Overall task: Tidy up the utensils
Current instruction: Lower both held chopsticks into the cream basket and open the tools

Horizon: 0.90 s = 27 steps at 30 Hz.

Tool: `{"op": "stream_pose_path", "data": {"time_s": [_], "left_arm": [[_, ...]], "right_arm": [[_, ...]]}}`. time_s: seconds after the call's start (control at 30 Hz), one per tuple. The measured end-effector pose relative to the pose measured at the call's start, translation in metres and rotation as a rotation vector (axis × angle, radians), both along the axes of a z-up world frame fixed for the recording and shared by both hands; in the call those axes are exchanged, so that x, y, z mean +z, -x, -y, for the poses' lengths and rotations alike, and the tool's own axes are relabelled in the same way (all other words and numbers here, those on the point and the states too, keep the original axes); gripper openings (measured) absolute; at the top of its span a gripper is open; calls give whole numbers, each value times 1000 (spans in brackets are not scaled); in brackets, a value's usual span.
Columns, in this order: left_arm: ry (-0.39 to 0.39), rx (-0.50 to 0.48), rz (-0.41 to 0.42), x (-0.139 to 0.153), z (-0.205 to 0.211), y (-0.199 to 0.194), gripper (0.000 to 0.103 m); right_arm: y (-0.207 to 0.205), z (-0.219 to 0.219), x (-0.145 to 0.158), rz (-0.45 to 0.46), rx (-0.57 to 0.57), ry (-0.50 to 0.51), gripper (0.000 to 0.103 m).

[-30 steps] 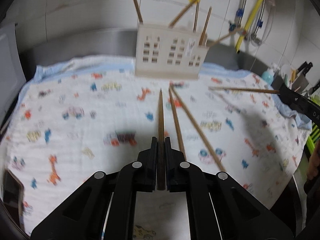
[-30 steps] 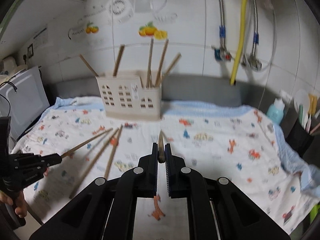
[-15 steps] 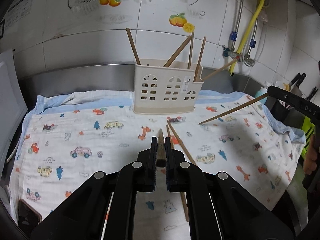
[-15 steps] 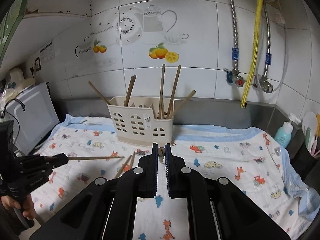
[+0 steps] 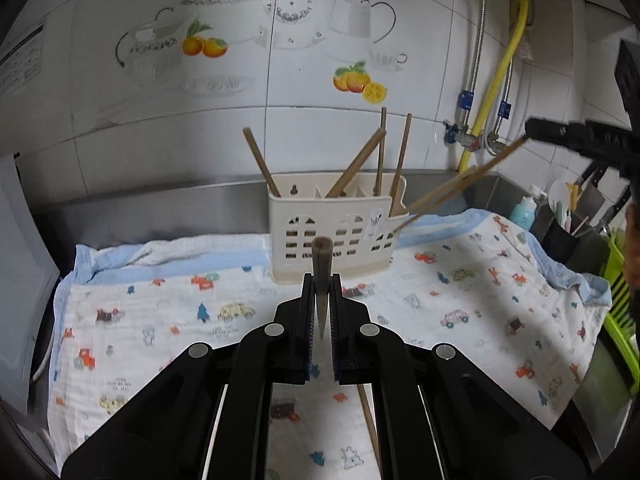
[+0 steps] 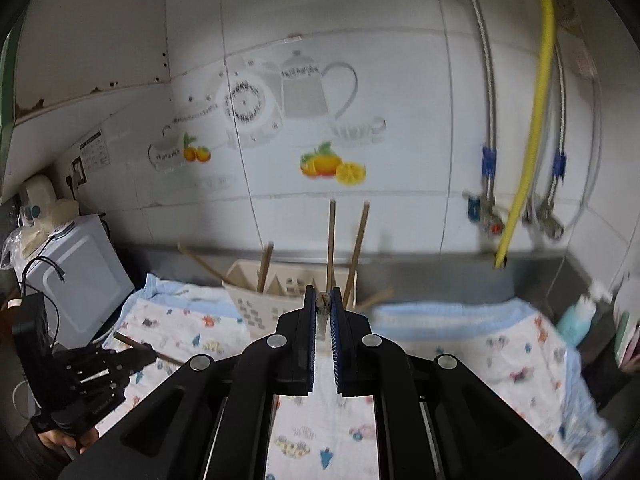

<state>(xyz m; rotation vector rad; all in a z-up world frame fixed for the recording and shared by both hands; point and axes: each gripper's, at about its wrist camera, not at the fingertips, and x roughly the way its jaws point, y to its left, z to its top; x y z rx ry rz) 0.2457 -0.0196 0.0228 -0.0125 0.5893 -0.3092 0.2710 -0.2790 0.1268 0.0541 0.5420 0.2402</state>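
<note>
We count two grippers, each pinching one chopstick. Left gripper [image 5: 322, 296] clamps its chopstick [image 5: 321, 268] at frame center, end pointing at us. Right gripper [image 6: 323, 304] pinches a second chopstick [image 5: 460, 188], running from upper right down to the holder [image 5: 332, 236] rim in the left view. Holder sits mid-frame on the cloth [image 5: 160, 320], four chopsticks standing in it. One more chopstick [image 5: 370, 428] lies on the cloth, bottom center.

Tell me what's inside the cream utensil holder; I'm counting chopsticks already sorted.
Four chopsticks stand visibly inside the utensil holder. Their lower ends and anything lying low are hidden by its walls.
</note>
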Motion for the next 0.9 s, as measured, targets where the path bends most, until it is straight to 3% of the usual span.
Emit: {"op": "stream_pose_path", "data": {"time_s": [0.17, 0.33, 0.67, 0.9], "left_arm": [[-10, -4, 31, 17, 1, -7, 6], [-5, -4, 91, 46, 1, -9, 6], [-16, -2, 222, 106, 10, -17, 6], [-1, 12, 293, 140, 23, -43, 6]], "right_arm": [[-18, -5, 30, 43, -14, 34, 7], [-37, -14, 38, 55, -22, 72, 7], [-87, -22, 16, -66, -9, 68, 7], [-109, -32, 5, -130, -1, 119, 7]]}}
